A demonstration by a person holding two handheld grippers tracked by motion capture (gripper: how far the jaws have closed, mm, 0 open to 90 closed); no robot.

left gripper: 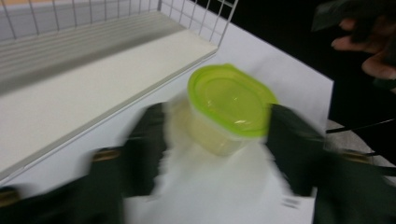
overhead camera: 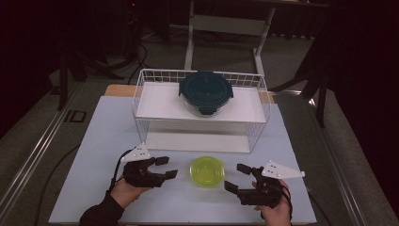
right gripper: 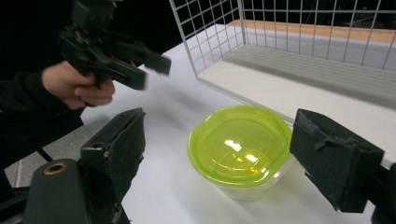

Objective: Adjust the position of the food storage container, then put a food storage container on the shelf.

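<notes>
- The small round clear plastic container with a lime-green lid point(overhead camera: 207, 171) stands upright, lid up, on the white table point(overhead camera: 99, 141), just before the white wire rack point(overhead camera: 141, 94).
- Left gripper point(overhead camera: 165, 167): jaws spread, gripping nothing, beside the container.
- Right gripper point(overhead camera: 237, 177): jaws spread, empty, at its other side.

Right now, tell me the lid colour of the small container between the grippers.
Yellow-green lid on a clear small container, clearest in the right gripper view.

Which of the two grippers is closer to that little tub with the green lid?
Left, narrowly. The left gripper sits just left of the green-lidded tub, jaws open toward it; the right gripper is off its lower right, open, touching nothing.
</notes>
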